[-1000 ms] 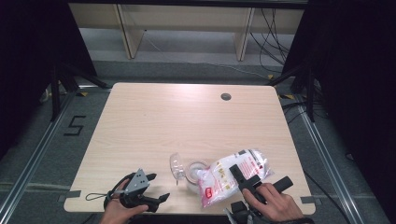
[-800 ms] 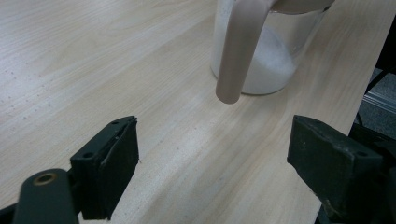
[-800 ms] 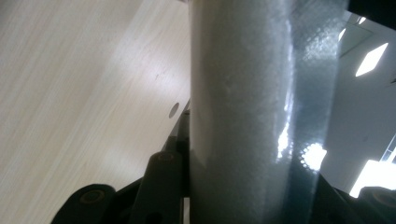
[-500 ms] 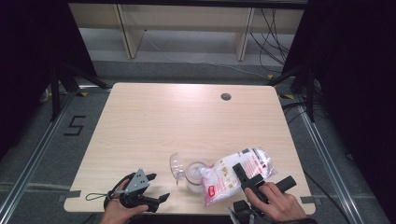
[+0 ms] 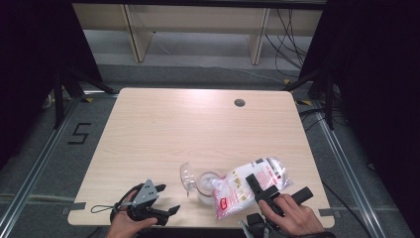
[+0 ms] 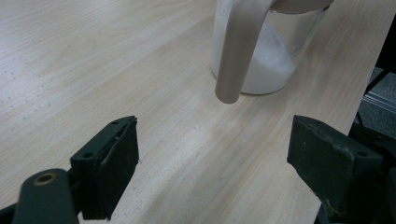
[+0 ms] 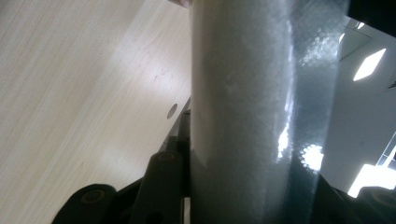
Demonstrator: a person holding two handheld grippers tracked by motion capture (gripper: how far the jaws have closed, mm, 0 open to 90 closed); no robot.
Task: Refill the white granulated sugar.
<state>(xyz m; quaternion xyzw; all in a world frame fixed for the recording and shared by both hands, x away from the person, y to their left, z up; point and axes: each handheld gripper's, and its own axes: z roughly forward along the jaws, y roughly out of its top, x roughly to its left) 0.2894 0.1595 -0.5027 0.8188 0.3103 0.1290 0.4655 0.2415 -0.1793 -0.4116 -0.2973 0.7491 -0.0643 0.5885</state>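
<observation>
jar (image 5: 207,184) near table's (image 5: 198,124) front edge — bag (image 5: 250,186) tilted over it from right, right gripper (image 5: 277,191) on bag; left gripper (image 5: 166,201) on table, left of jar, apart.

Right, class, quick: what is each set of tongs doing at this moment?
Left tongs: open, holding nothing, facing the clear plastic jug of white powder.
Right tongs: shut on the white plastic bag with red print.

Black gripper (image 5: 166,199), grey triangular plate, apparently looped cable.
</observation>
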